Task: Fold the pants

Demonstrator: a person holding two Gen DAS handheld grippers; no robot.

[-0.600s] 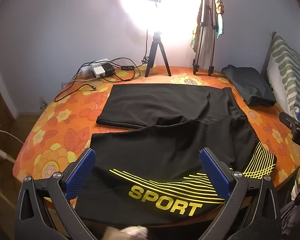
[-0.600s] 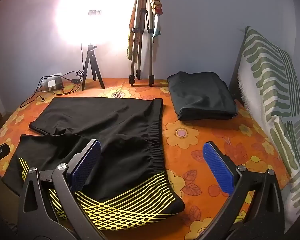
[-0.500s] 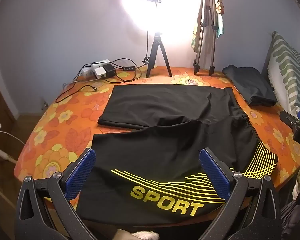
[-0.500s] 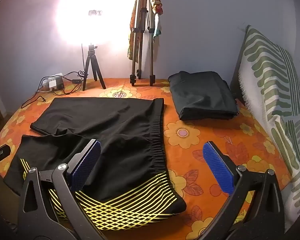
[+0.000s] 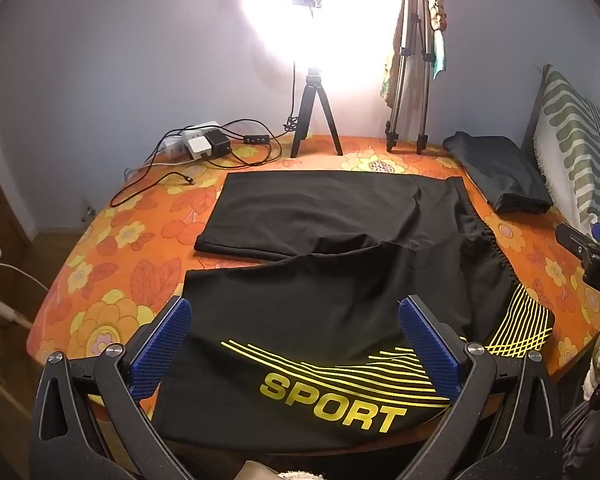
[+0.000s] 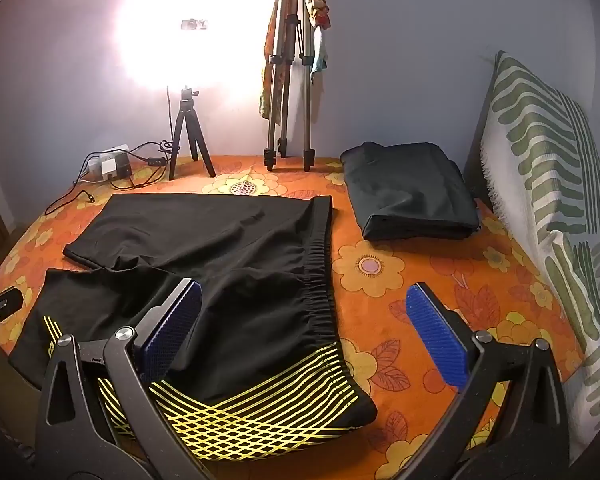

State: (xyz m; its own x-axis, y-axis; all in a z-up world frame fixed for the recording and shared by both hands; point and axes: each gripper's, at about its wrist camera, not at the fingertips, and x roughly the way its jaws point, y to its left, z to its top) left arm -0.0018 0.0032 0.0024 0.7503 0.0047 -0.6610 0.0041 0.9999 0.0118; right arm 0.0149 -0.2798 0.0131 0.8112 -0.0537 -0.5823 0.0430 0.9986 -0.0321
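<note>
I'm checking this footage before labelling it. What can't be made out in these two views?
- Lamp head, both views: washed out by its own glare.
- Near hem of the black pants, left wrist view: hidden below the table edge and behind the left gripper.
- Power strip plugs, right wrist view: too small.
- Right gripper, left wrist view: cut off by the frame edge.

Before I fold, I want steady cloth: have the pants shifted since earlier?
No: the pants lie unchanged against the small tripod in the left wrist view.
</note>
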